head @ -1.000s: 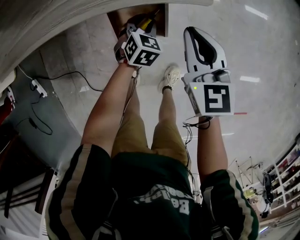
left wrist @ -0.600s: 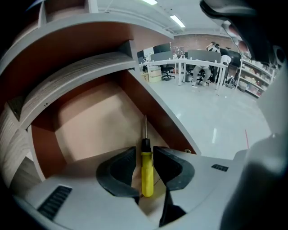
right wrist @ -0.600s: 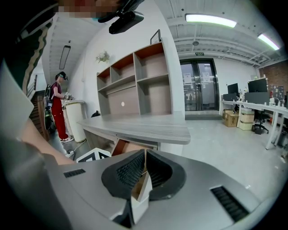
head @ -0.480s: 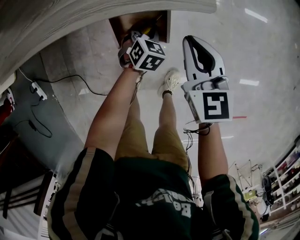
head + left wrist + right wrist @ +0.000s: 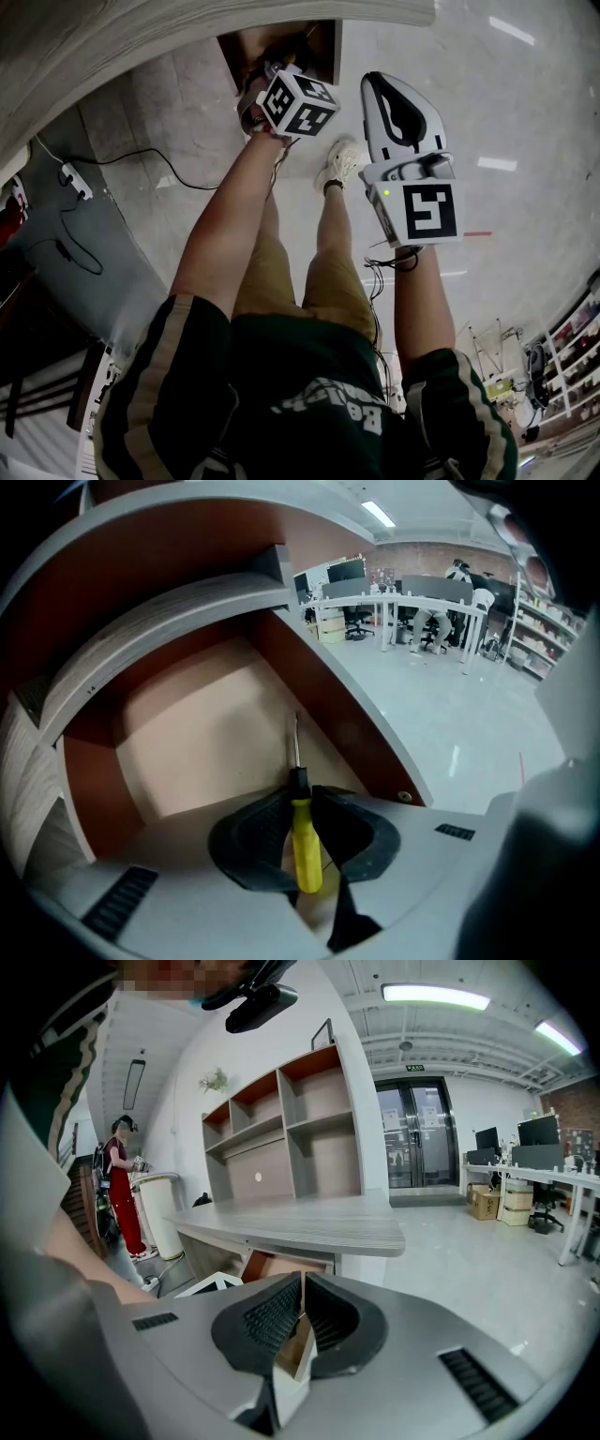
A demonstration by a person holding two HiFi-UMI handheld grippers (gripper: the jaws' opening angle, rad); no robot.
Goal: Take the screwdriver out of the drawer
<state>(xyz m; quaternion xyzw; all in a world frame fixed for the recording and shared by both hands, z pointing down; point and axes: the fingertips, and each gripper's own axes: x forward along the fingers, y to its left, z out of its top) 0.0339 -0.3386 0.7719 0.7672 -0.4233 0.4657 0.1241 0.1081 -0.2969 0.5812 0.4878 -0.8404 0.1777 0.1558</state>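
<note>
Down inside the open drawer (image 5: 178, 733), the left tool (image 5: 302, 797) has just been closing and now pinches the yellow-handled screwdriver (image 5: 306, 847); lifting it out remains. Meanwhile the right tool (image 5: 302, 1288) sits pressed together, empty.

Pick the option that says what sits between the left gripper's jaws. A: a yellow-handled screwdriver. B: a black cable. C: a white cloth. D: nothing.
A: in the left gripper view the left gripper, whose jaws have just been closing, has its pads against the yellow handle of the screwdriver, whose shaft points into the drawer.
</note>
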